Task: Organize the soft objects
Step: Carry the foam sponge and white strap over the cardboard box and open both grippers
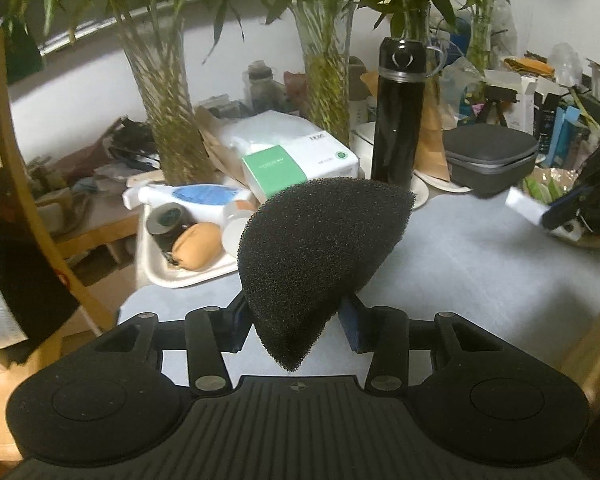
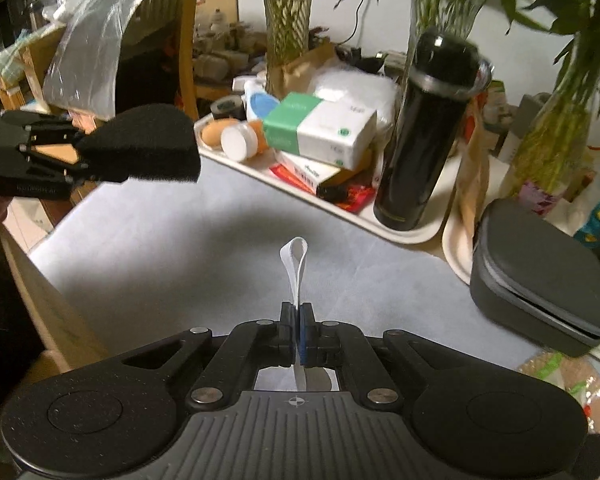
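Note:
A black foam sponge (image 1: 316, 256), folded into a wedge, is pinched between the pads of my left gripper (image 1: 296, 320) and held above the pale blue mat (image 1: 480, 280). From the right wrist view the same sponge (image 2: 144, 144) sticks out of the left gripper (image 2: 80, 156) at the left, off the table's corner. My right gripper (image 2: 297, 320) is shut on a thin white strip (image 2: 294, 264) whose looped end stands up beyond the fingertips. That strip (image 1: 524, 204) and the right gripper (image 1: 560, 216) also show at the right edge of the left wrist view.
A white tray (image 2: 340, 216) at the back holds boxes, a small jar, a tan pouch (image 1: 198, 246) and a tall black flask (image 2: 424, 136). A grey zipped case (image 2: 540, 280) lies at the right. Glass vases with bamboo stems (image 1: 168, 92) line the wall.

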Demonstrator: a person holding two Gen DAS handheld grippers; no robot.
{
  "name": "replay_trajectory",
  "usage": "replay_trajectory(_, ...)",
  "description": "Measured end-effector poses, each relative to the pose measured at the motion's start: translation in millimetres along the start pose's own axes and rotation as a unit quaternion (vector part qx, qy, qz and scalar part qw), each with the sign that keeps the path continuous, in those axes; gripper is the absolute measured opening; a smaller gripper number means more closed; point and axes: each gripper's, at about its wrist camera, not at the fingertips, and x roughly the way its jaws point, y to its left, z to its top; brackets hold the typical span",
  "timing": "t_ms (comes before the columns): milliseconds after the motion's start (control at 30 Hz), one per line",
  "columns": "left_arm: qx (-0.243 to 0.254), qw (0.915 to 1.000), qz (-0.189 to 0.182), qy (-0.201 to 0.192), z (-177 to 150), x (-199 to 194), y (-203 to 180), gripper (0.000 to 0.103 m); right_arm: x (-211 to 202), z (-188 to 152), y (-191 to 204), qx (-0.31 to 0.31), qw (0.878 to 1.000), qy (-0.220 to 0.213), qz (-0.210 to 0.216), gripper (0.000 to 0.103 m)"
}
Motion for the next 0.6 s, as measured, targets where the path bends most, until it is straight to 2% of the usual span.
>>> replay_trajectory(367,-0.01,0.9996,0.019,-0.019,7.7,-67.1,-20.1,0.044,-77.0,-1.0,33.3,-0.005,0.999,-0.031,-0.008,0.004)
replay_trajectory(600,-0.012,0.9994,0.012,-0.03,11.3,-115.1,-36.3,0.044,-115.1,-8.2,48.5,0.006,0.999,-0.049,-0.007,0.004)
